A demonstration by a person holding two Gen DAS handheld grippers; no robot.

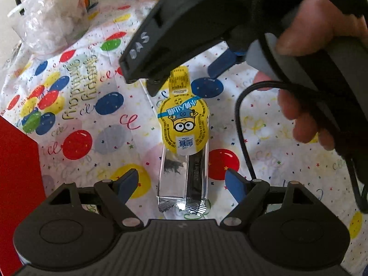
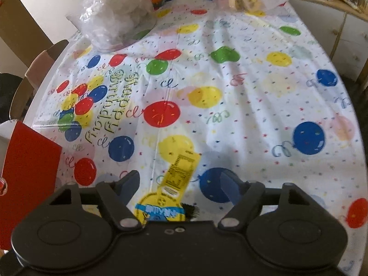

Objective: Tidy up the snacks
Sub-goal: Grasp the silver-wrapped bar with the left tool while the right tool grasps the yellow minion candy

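Yellow snack pouch [image 1: 182, 124] lies flat on the balloon tablecloth [image 1: 276, 119], overlapping a silver wrapper [image 1: 184, 181] beneath it, both between the left gripper [image 1: 184, 181] fingers, probably lined up for a pick. Left jaws wide open, holding nothing. Right gripper [image 2: 181, 181] hovers low over the pouch's narrow end, tilted down, jaws spread on either side, not closed on it. A hand [image 1: 322, 34] wraps its handle. Red box [image 2: 27, 158] sits nearby at the left edge.
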